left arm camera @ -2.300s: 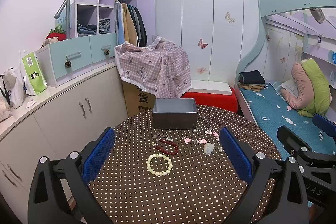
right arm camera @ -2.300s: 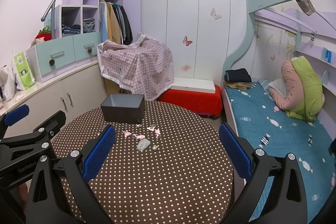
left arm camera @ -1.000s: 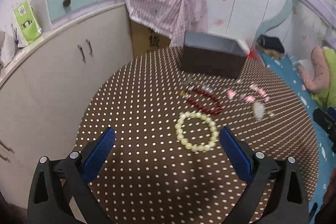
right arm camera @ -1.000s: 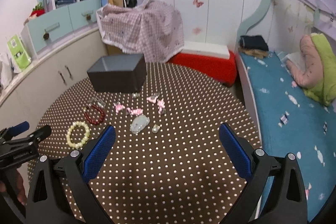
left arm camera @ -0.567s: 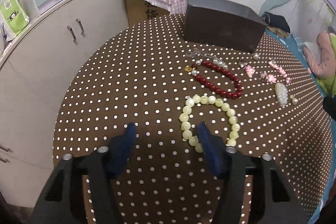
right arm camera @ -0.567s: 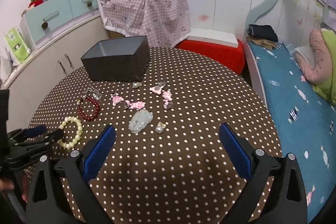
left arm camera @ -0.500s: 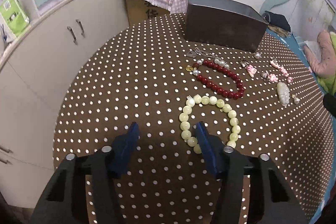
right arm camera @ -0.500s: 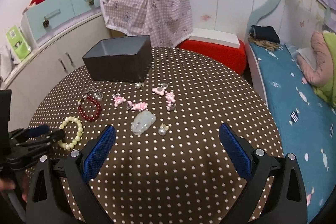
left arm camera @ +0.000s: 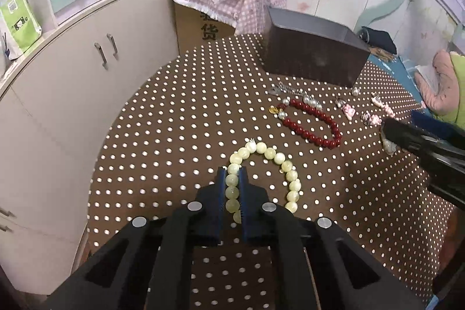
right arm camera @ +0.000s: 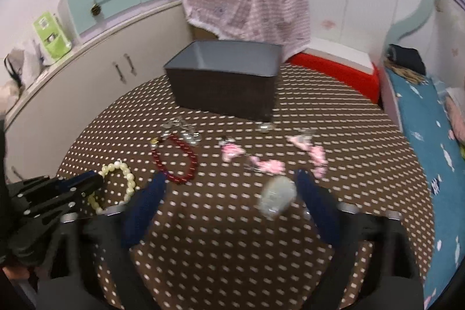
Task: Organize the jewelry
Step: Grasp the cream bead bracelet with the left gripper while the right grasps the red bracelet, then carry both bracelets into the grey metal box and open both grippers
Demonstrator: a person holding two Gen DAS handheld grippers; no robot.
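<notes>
Your left gripper (left arm camera: 232,179) clenched on cream bead bracelet (left arm camera: 268,173), flat on dotted table (left arm camera: 174,135) | right gripper (right arm camera: 229,193) spread around jade pendant (right arm camera: 276,198) | risk: beads slip when lifted toward grey box (left arm camera: 314,57).

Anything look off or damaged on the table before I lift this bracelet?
Nothing looks broken or spilled. The left claw is shut on the cream bead bracelet; the red bead bracelet and pink charms lie loose beside the dark box. The right wrist view is motion-blurred.
</notes>
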